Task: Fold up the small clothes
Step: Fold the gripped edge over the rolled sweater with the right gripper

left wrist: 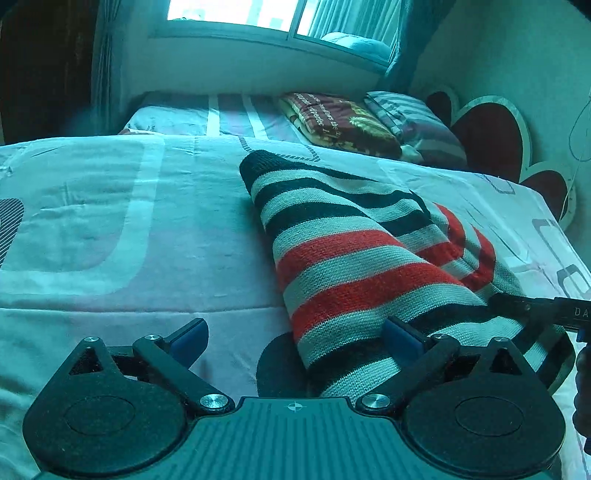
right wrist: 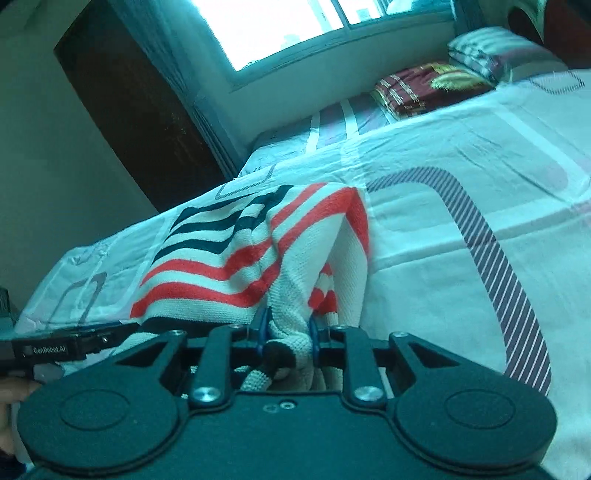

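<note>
A knitted sweater (left wrist: 351,258) with black, white and red stripes lies on the bed sheet (left wrist: 110,221), partly folded over itself. My left gripper (left wrist: 295,332) stands wide open at the sweater's near end. Its right pad (left wrist: 400,338) rests against the knit, its left pad (left wrist: 192,338) is over bare sheet. The right gripper's tip (left wrist: 535,306) reaches onto the sweater from the right edge. In the right wrist view my right gripper (right wrist: 287,325) is shut on a bunched fold of the sweater (right wrist: 221,258), which rises slightly from the sheet. The left gripper (right wrist: 74,343) shows at the left.
A folded dark red blanket (left wrist: 340,122) and a striped pillow (left wrist: 413,122) lie at the far end of the bed, by a heart-shaped headboard (left wrist: 491,140). A window (left wrist: 236,11) is behind. A dark door (right wrist: 140,103) stands beyond the bed's edge. A hand (right wrist: 11,398) shows at lower left.
</note>
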`<move>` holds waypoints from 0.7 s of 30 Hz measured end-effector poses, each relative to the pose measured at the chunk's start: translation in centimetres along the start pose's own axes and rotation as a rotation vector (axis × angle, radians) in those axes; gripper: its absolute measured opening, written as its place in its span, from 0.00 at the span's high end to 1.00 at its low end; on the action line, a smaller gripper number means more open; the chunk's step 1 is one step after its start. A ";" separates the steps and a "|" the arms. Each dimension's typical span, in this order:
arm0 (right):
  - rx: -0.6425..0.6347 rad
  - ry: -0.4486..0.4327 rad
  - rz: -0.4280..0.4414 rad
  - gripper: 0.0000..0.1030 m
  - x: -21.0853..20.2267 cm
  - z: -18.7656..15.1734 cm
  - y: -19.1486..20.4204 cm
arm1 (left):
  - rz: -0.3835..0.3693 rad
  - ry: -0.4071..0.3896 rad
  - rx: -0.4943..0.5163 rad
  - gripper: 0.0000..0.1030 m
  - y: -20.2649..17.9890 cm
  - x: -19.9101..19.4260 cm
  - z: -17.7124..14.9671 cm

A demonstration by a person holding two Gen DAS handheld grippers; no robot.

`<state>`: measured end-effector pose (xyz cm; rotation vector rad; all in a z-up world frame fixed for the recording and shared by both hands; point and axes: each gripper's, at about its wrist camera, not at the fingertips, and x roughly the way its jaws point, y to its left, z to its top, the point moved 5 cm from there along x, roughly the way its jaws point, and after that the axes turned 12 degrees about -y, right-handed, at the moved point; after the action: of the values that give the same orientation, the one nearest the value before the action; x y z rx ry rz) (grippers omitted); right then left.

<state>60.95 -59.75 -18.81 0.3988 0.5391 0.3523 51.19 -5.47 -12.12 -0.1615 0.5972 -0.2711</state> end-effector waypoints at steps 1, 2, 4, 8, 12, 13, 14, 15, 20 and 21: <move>0.052 -0.007 0.009 0.80 -0.1 -0.1 -0.5 | 0.003 0.003 0.004 0.03 0.0 0.1 0.0; 0.093 -0.010 0.016 0.80 -0.2 -0.2 -1.0 | 0.006 0.006 0.011 0.03 -0.1 0.1 0.1; 0.125 -0.004 0.027 0.80 -0.3 -0.4 -1.5 | 0.010 0.017 0.028 0.03 -0.2 -0.1 0.5; 0.058 -0.039 0.065 0.67 -0.9 1.5 -1.0 | 0.010 -0.059 0.017 0.03 0.5 -1.2 2.7; 0.087 -0.055 0.053 0.67 1.5 3.8 -2.3 | 0.002 -0.007 0.008 0.03 1.2 0.7 3.3; 0.084 -0.048 0.048 0.67 2.4 4.1 -2.5 | 0.001 0.007 0.015 0.03 1.1 1.3 3.3; 0.083 -0.039 0.047 0.67 3.2 4.3 -2.6 | -0.007 0.016 0.014 0.03 1.1 1.8 3.3; 0.081 -0.035 0.052 0.68 3.9 4.4 -2.7 | -0.017 0.024 0.008 0.03 1.0 2.3 3.3; -0.042 -0.101 0.046 0.89 4.0 5.1 -2.1 | -0.013 0.061 0.034 0.03 0.0 3.9 3.0; -0.047 -0.100 0.027 0.90 4.0 5.0 -2.4 | -0.007 0.071 0.058 0.03 -0.4 4.3 2.8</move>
<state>67.45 -61.52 -17.63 0.3768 0.4277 0.3686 56.10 -6.95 -12.00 -0.0989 0.6582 -0.3018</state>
